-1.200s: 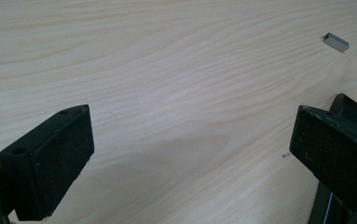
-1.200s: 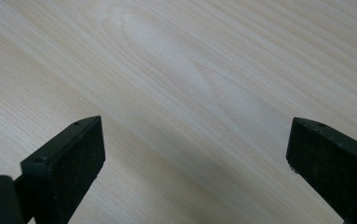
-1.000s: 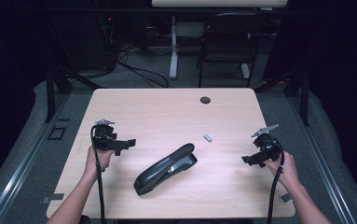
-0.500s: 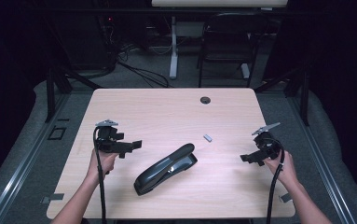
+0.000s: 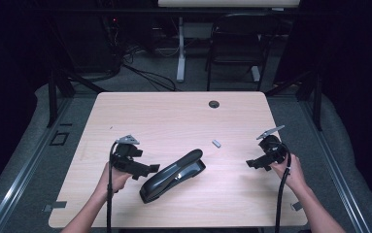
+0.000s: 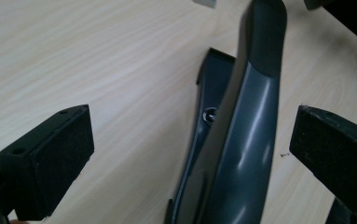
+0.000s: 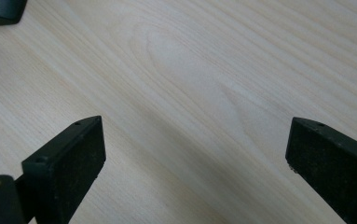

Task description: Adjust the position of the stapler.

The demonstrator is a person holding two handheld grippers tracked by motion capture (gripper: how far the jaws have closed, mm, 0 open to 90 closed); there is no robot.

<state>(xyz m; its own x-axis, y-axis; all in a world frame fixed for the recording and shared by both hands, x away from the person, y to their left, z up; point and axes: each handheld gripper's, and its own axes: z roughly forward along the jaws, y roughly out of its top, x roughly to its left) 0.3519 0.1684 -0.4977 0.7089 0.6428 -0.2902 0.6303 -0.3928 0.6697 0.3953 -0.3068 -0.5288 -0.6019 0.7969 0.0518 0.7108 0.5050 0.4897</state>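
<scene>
My left tool is spread wide just beside the stapler, a smooth, glossy dark-grey wedge lying mid-bench on pale woodgrain; the left gripper view shows it between my jaws, untouched. A small grey piece lies beyond. My right tool gapes over bare wood.

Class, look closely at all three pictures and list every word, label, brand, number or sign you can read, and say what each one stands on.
None: no readable text in these pictures.
Stapler: plain dark casing, no brand or label visible, also up close in the left gripper view.
Small grey piece on the table: too small to tell whether it bears any marking.
Left tool and right tool: no lettering visible.
</scene>
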